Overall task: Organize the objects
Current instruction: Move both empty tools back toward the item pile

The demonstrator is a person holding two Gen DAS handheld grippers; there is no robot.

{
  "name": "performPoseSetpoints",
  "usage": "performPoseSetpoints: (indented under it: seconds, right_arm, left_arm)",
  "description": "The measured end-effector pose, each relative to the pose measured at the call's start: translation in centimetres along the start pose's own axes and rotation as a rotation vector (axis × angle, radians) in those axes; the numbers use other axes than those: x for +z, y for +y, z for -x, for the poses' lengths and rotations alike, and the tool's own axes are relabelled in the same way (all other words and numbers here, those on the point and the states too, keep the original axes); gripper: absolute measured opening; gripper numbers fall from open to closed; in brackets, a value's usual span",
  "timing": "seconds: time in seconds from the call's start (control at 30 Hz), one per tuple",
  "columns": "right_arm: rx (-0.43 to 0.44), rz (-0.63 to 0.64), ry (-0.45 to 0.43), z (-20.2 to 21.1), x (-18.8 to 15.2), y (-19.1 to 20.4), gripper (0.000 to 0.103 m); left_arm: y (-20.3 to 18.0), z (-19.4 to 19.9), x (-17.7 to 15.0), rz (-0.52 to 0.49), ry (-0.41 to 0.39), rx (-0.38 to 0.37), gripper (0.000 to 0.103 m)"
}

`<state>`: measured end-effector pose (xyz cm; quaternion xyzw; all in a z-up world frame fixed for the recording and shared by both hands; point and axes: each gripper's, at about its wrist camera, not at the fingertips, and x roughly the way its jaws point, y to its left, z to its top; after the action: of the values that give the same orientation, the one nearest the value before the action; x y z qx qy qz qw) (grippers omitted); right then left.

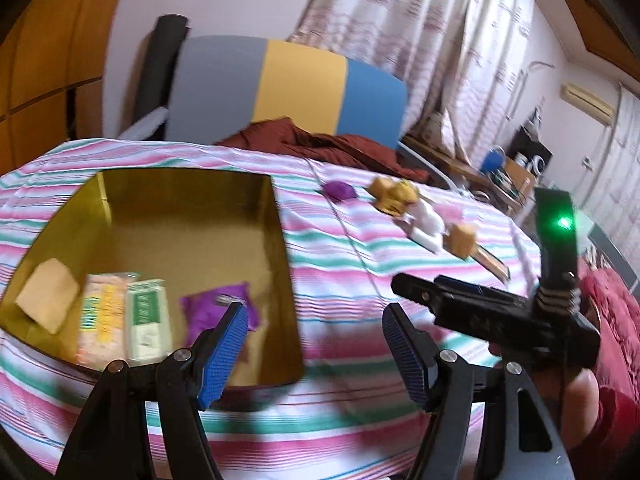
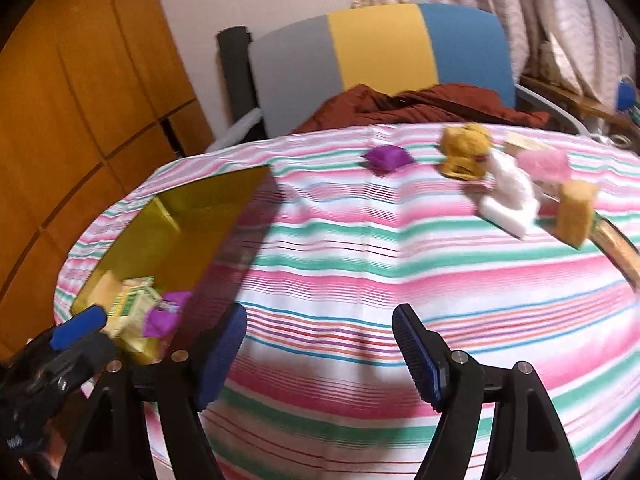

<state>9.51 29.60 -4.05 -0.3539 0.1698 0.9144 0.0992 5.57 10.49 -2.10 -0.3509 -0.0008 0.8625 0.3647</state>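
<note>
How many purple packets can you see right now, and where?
2. One purple packet lies inside the gold tin, at its near right, beside the green-and-white pack. The other purple packet sits out on the striped cloth, left of the tan snacks. More could be hidden.
</note>
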Motion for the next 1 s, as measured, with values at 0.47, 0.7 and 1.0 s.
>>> performPoseSetpoints:
  seconds: [0.47,0.7,1.0]
  right_arm:
    - [-0.143,-0.178,0.014,-0.2,-0.7,-10.7,0.076]
    - [-0.24,-0.221,-0.016,0.7,0.0,-15.8,0.078]
    - [-0.316,-0.19,-0.094,-0.2,5.3,-19.0,0.078]
  left_arm:
    - [-5.3,-4.1,-1.1,-0.051,0.136,-0.084,0.071]
    - [-6.3,-5.7,-1.6,-0.067,0.185,-0.09,0.071]
    - [-7.7,-6.5,-1.8,-0.098,0.212,-0.09,0.071]
